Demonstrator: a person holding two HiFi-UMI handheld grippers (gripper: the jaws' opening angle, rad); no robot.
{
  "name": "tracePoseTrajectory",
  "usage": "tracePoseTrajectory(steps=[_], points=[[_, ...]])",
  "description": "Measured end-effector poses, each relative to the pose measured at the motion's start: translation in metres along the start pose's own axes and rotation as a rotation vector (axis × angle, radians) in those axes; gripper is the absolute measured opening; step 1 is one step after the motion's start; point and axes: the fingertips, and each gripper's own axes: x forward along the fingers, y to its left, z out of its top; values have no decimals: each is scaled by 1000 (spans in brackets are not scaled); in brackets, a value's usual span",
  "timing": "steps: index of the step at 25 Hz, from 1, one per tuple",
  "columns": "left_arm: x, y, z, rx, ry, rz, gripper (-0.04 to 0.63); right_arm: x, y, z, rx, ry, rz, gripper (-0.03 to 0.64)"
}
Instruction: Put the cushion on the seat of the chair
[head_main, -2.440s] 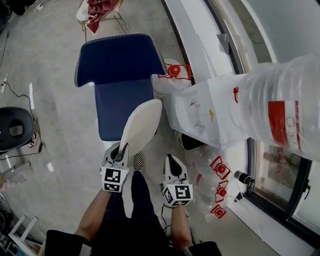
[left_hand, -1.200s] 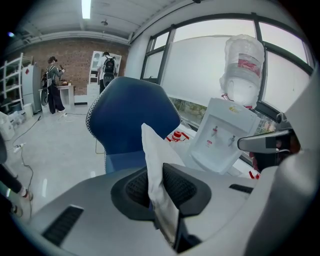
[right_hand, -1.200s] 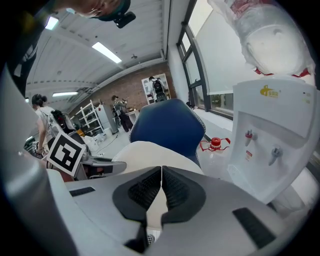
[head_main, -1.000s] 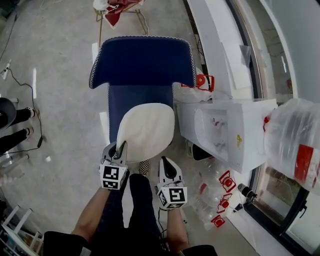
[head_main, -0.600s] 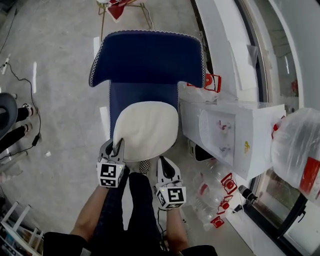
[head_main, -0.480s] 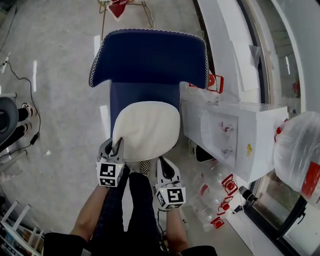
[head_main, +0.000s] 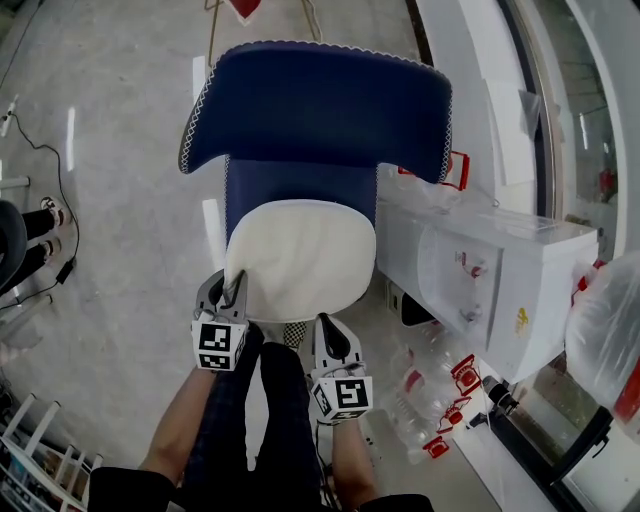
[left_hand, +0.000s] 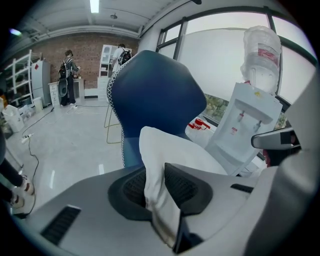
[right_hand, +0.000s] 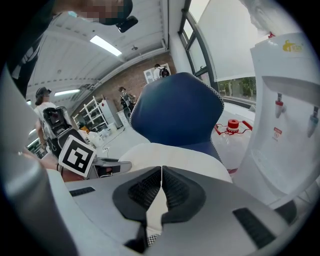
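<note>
Your left gripper (head_main: 226, 291) is clamped on the cushion (head_main: 300, 258). In the left gripper view the white fabric is pinched between both pads, and the edge folds up through the jaws. The grip sits at the cushion's front-left corner, the side nearest you.

The cushion lies flat over the chair (head_main: 315, 100) seat and covers most of it. A blue strip of seat shows between the cushion and the backrest. I can't tell whether the cushion's full weight is on the seat or whether you are carrying the front edge.

Your right gripper (head_main: 335, 336) is closed on nothing. In the right gripper view its pads meet at the tips with no fabric between them. It sits just in front of the cushion's near edge, right of centre. Contact with the cushion can't be made out.

The water dispenser (head_main: 490, 290) stands just right of the chair, close to the cushion's right edge. The bottles (head_main: 440, 400) with red caps are on the floor beside it, right of your right gripper. Your legs (head_main: 265, 420) are between the two grippers, right in front of the seat. The left gripper view shows two people (left_hand: 67, 75) at the far wall, well apart from the chair.
</note>
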Motion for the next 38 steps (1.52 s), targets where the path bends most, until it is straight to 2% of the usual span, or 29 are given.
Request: tracePoseTrajectory(steps=[25, 33, 38], points=[[51, 47, -67, -72, 26, -17, 93, 63, 11, -57, -3, 52, 12, 29], [53, 54, -72, -85, 55, -9, 118, 60, 18, -54, 3, 43, 6, 29], [53, 62, -74, -71, 81, 18, 172, 57, 19, -51, -2, 38, 5, 29]])
